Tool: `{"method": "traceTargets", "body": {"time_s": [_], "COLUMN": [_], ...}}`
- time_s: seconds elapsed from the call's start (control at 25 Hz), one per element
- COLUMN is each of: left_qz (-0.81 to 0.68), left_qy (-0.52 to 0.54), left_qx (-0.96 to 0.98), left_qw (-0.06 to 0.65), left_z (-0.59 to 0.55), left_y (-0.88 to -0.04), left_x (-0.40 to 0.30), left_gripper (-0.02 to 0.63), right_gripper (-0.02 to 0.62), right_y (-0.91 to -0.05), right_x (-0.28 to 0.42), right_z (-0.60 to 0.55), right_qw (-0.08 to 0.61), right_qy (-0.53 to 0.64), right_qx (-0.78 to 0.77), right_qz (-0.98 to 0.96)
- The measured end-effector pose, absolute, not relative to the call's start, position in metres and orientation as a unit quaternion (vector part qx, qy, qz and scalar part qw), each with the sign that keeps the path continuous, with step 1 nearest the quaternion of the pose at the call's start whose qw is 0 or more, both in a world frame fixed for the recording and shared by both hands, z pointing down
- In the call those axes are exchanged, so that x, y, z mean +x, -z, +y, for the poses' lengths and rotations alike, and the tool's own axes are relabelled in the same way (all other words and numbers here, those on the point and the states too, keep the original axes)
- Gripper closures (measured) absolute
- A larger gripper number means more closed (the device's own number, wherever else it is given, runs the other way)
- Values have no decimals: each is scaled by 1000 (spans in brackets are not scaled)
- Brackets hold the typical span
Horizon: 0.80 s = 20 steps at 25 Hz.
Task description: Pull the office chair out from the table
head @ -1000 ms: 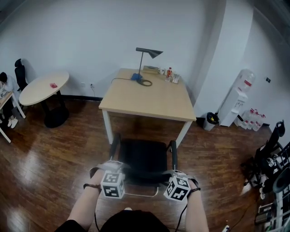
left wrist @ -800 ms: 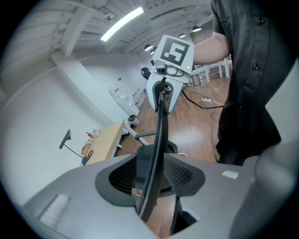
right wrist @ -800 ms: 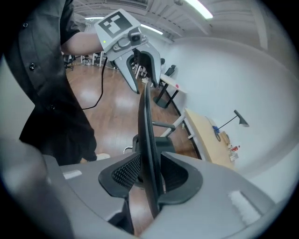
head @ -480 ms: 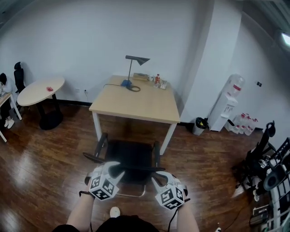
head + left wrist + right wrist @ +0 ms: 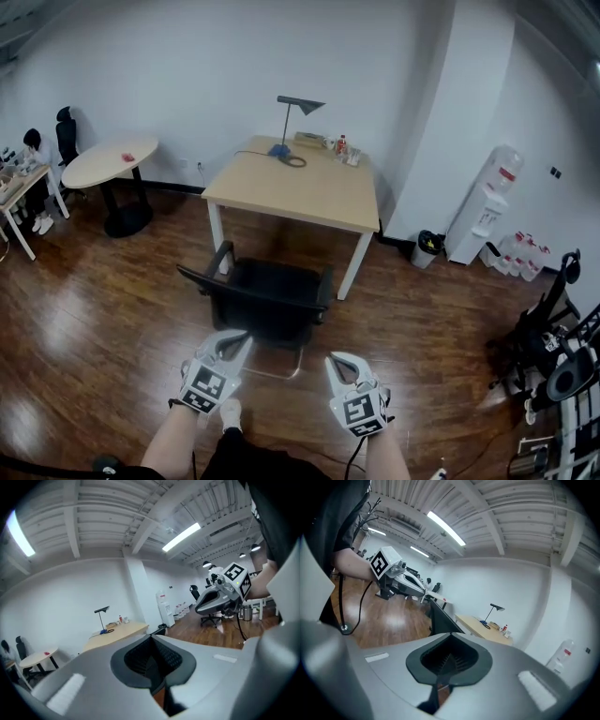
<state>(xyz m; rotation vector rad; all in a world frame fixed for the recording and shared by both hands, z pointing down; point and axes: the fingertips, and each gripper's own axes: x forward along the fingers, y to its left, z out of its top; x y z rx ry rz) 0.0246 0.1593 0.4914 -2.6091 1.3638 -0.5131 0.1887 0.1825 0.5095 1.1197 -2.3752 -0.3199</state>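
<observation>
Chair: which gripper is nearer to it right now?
Left. The left gripper is just behind the chair, close to its back; the right gripper is farther back, off the chair's right rear corner. Neither touches it.

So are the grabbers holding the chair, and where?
Nothing is held. The left gripper and right gripper have just closed on nothing, jaws together, and both hang short of the office chair without touching it.

1. I get even, dimmish light from ceiling tubes (image 5: 180,537); pale glare on the floor (image 5: 58,330), lower left.
2. Edges bend and darken; near foreground in gripper views is soft.
</observation>
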Motion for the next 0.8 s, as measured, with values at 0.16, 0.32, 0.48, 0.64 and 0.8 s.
{"method": "traceTargets", "body": {"time_s": [0.16,0.32,0.48,0.64,0.8], "left_qz": [495,505,522,536,543], "left_qy": [123,75,32,20,-12], "left_qx": [-858,-858,-851,-844,-839], "left_qw": [62,46,31,32,22], "left_z": [186,211,232,242,263], "left_y": [-472,-461,-463,-463,-455], "left_x": [20,10,0,-9,-38], "left_gripper": [604,604,604,604,604], "right_gripper": [581,581,581,582,583], "right_y": [-498,-484,-484,-487,-489], "right_x": [200,215,240,259,246], "right_z": [204,224,244,253,273], "right_qw": [211,157,90,71,37], "right_qy": [112,83,19,10,-20], "right_qx": [409,432,459,497,512], "right_qz": [-881,-884,-884,-865,-858]}}
